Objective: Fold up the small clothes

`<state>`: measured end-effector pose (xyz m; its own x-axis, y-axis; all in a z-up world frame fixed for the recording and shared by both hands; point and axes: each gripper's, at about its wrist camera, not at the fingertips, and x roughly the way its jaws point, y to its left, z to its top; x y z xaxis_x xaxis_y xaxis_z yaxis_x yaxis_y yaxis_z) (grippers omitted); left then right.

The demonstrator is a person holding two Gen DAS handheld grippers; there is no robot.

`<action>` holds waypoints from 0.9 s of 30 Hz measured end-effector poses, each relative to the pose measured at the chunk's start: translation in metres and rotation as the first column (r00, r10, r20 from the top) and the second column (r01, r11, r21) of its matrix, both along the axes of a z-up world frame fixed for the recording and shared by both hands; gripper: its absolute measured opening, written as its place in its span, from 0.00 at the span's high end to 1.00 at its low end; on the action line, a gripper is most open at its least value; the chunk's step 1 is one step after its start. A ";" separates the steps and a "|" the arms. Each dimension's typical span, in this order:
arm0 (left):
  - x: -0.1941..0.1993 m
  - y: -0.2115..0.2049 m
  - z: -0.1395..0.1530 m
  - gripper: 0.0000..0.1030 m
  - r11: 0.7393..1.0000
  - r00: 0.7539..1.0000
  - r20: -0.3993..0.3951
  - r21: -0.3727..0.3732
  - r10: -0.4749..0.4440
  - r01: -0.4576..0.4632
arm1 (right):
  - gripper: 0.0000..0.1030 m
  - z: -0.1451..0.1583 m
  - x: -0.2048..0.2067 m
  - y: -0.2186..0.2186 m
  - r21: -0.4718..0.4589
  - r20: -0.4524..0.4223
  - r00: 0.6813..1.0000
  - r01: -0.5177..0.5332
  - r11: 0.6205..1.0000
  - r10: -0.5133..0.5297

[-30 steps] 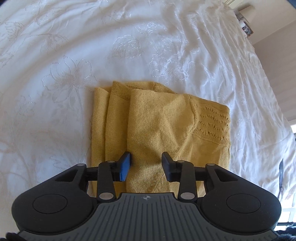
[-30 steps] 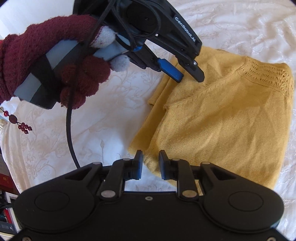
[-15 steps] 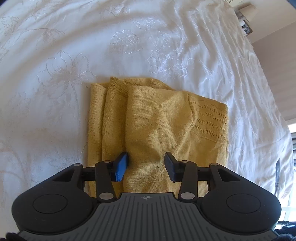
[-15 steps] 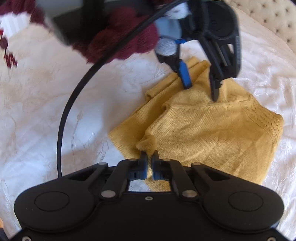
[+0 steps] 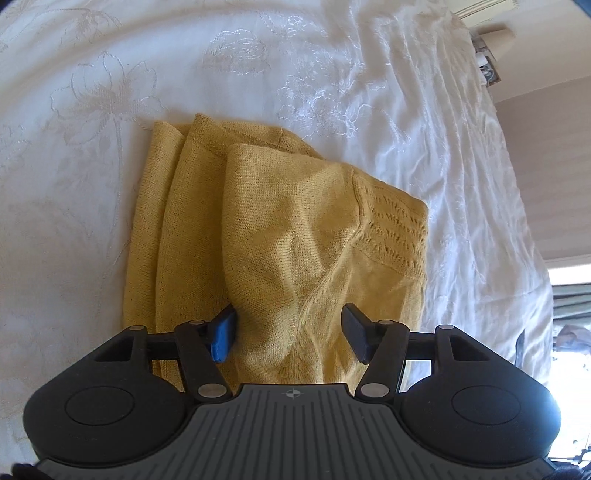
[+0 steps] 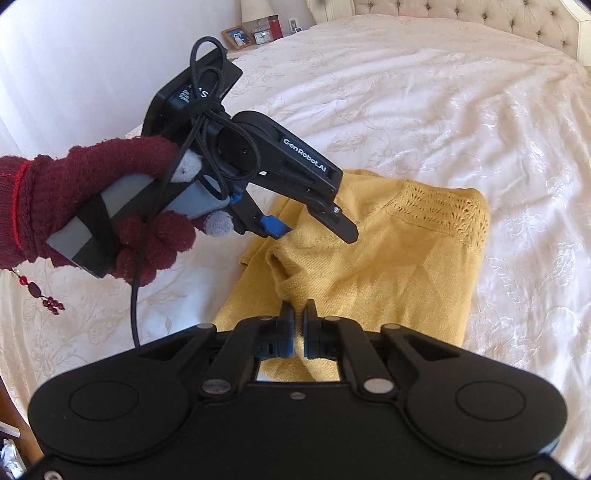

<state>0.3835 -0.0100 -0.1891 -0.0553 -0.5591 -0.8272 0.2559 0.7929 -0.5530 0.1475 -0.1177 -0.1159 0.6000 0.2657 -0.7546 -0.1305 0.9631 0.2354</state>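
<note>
A mustard-yellow knit garment [image 5: 295, 229] lies folded in layers on the white embroidered bedspread [image 5: 258, 74]. My left gripper [image 5: 288, 332] hovers over its near edge, pointing steeply down. Its jaws are opening, with the top layer's fold lying between the pads, which do not press on it. In the right wrist view the same garment [image 6: 388, 258] has its near corner pulled up into a peak. My right gripper [image 6: 299, 314] is shut on that corner. The left gripper [image 6: 312, 230], held by a hand in a dark red glove [image 6: 74, 206], stands over the garment's left edge.
The bedspread [image 6: 406, 92] stretches all around the garment. A tufted headboard [image 6: 461, 18] lies at the far end. A bedside table with photo frames [image 6: 255, 33] stands by the wall at the back left. A black cable [image 6: 135, 306] hangs from the left gripper.
My right gripper has shut on the garment's near corner and lifted it a little. The left gripper's jaws have spread wider over the fold.
</note>
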 end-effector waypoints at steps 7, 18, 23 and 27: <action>0.002 0.004 -0.010 0.45 0.989 0.989 -0.064 -0.050 0.135 -0.138 | 0.91 -0.002 -0.004 -0.001 0.020 -0.005 1.000 0.010 1.000 -0.010; -0.017 -0.004 0.051 0.89 0.999 0.959 0.281 0.028 -0.042 0.035 | 0.91 0.002 -0.001 0.025 0.034 0.008 0.998 -0.058 0.998 0.058; -0.007 0.015 0.029 0.85 0.988 0.960 0.268 0.146 -0.086 0.048 | 0.84 -0.025 0.017 0.059 0.009 -0.054 0.988 -0.141 0.990 0.142; 0.006 0.032 0.010 0.76 0.989 0.972 0.234 0.147 -0.013 -0.022 | 0.79 -0.052 0.028 0.068 -0.009 -0.163 0.975 -0.158 0.987 0.155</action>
<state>0.3893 0.0225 -0.1793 0.1516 -0.4295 -0.8903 0.3604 0.8627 -0.3548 0.1759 -0.0498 -0.1681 0.4226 0.3293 -0.8444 -0.2420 0.9388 0.2450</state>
